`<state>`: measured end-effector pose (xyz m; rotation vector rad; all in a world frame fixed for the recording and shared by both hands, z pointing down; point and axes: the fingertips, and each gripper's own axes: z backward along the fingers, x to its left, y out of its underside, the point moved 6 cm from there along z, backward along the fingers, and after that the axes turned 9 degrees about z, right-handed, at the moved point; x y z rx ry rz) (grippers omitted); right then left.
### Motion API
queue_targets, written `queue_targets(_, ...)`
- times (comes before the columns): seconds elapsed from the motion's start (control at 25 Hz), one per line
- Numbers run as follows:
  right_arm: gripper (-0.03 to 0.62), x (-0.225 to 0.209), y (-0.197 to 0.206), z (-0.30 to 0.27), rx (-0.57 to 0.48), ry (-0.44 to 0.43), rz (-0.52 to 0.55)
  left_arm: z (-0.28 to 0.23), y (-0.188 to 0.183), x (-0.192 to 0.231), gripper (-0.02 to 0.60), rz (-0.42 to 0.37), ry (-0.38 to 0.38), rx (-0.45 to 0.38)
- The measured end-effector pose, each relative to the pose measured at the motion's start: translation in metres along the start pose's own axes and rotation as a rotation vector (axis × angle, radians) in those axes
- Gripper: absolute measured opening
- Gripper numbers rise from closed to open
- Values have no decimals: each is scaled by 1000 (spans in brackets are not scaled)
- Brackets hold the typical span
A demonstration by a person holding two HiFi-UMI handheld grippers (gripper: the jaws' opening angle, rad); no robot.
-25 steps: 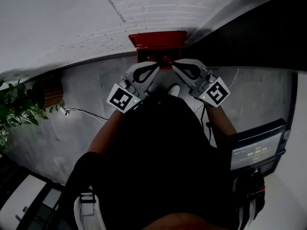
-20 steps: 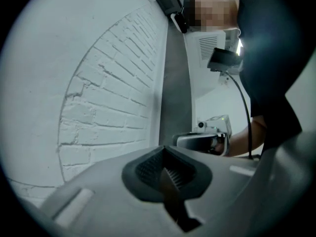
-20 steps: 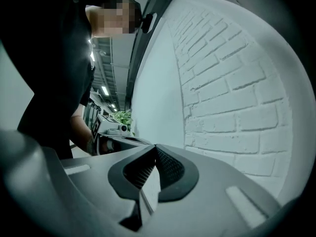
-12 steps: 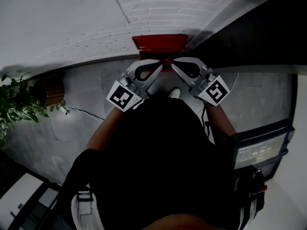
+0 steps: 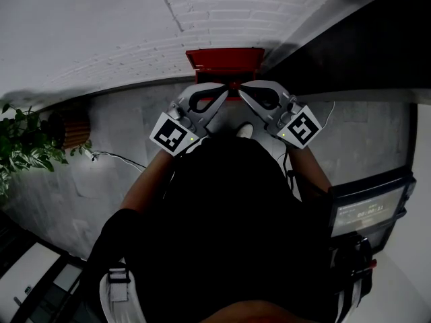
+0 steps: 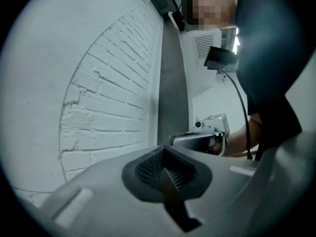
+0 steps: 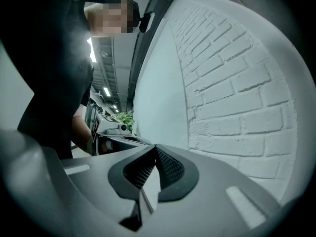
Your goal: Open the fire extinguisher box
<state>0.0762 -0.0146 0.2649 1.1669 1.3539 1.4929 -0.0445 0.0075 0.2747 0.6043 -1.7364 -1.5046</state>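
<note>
Head view, box: the red fire extinguisher box [image 5: 224, 60] stands on the grey floor [image 5: 121, 123] at the foot of the white brick wall [image 5: 222, 12], top middle of the view.
Head view, left side: the left hand-held gripper [image 5: 225, 94] reaches forward, its tip at the box's near edge; whether it touches cannot be told.
Head view, right side: the right hand-held gripper [image 5: 241, 91] reaches to the same edge, its tip close beside the left one's.
Head view, surroundings: a light shoe [image 5: 244, 130] shows on the floor between the two grippers. A leafy plant [image 5: 20, 147] stands far left with a thin cable [image 5: 118, 157] lying near it. A dim screen [image 5: 363, 210] sits at the right.
Left gripper view, jaws: narrow, the ribbed pads [image 6: 150, 167] pressed together with nothing held.
Left gripper view, beyond: the brick wall fills the left, a strip of floor runs up the middle, and the right hand-held gripper sits just past the tip.
Right gripper view, jaws: narrow, the ribbed pads [image 7: 168, 164] closed pad on pad, holding nothing.
Right gripper view, beyond: the brick wall fills the right, the left hand-held gripper lies just beyond the tip, and the plant shows behind it.
</note>
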Motion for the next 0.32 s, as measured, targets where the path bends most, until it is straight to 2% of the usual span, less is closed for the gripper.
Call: queue_targets(0.32,11,-1,0,2,3,6,-6,-3,-1,0,2,1,2,-2)
